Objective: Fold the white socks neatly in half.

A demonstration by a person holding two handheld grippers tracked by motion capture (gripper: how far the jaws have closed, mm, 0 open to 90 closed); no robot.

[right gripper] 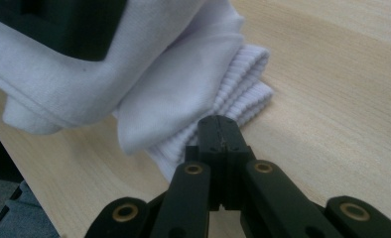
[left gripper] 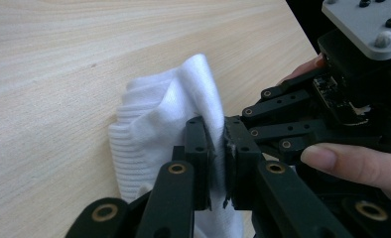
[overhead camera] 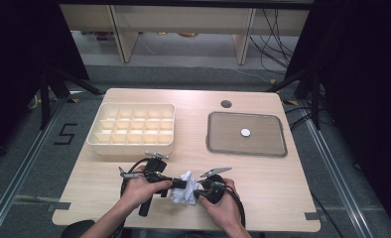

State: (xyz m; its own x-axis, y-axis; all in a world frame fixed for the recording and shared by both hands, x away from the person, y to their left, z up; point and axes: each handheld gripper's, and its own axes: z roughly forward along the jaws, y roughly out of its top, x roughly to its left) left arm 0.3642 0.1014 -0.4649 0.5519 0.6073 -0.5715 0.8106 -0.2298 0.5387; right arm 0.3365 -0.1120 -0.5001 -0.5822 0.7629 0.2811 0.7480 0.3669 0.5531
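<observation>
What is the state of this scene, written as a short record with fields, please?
work in hand: white sock handled between both grippers, at the near edge of the table
left gripper: shut on a fold of the sock
right gripper: jaws shut at the ribbed cuff; cloth between them cannot be told
compartment box: far left of the table, compartments look empty
tray: far right, holds a small white disc
</observation>
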